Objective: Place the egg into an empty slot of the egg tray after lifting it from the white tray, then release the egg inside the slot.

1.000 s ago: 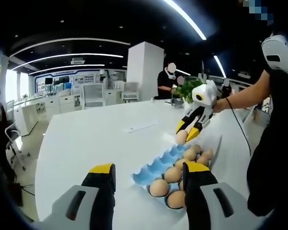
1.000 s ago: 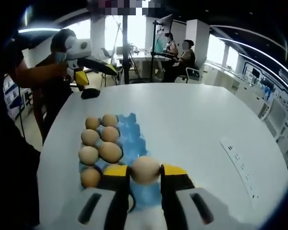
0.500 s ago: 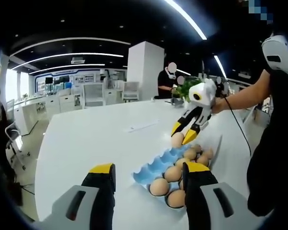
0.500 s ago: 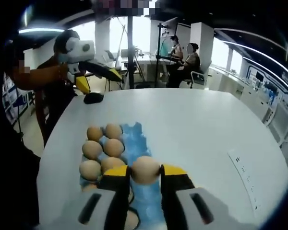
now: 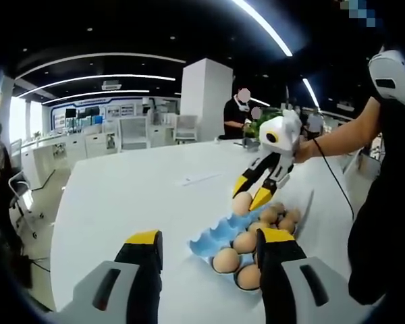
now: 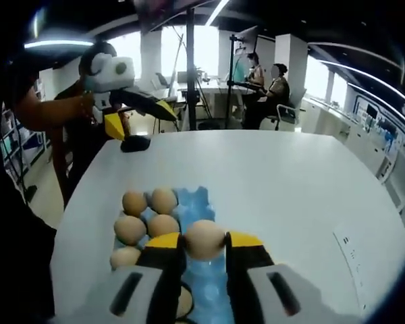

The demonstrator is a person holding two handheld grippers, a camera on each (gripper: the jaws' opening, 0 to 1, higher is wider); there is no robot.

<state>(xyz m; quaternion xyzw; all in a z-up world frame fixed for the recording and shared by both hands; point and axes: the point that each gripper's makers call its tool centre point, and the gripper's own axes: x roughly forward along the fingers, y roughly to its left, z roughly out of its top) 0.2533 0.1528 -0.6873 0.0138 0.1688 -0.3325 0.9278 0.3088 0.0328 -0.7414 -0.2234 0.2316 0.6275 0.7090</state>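
Egg (image 6: pixel 204 239): clamped between right gripper (image 6: pixel 204 243) jaws above blue egg tray (image 6: pixel 201 202), seemingly over an empty slot; lower straight, part jaws gently; left gripper (image 5: pixel 209 251) wide, idle

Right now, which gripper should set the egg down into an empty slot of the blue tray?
Right. The right gripper already holds the egg between its jaws, directly over the blue egg tray. The left gripper is open and carries nothing.
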